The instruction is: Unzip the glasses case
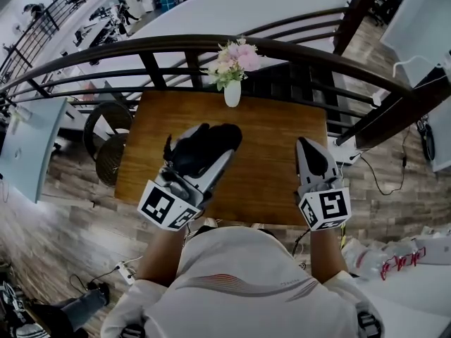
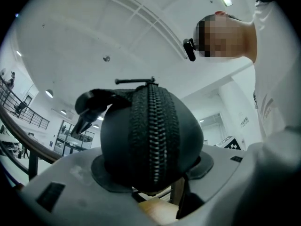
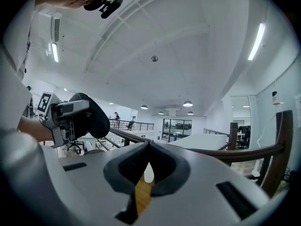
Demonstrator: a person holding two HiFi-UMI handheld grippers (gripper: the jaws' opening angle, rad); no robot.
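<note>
Two grippers show in the head view. Your left gripper [image 1: 215, 150] clamps the one glasses case [image 1: 194, 150] above the table [image 1: 271, 167]. Your right gripper [image 1: 310, 150] hangs well apart to the right. One vase [image 1: 232, 94] of flowers stands at the table's far edge.

In the left gripper view, the jaws stand wide and press on the case's sides. Its single zipper [image 2: 153, 135] runs up the middle. One dark tab [image 2: 89, 109] juts out at the upper left; it is likely the pull, though I can't be sure. Keep that hold firm, with the zip turned toward your free hand.

In the right gripper view, the jaws are pressed together on nothing. Part them, pinch only the pull, then draw it along the teeth rather than away from them.
</note>
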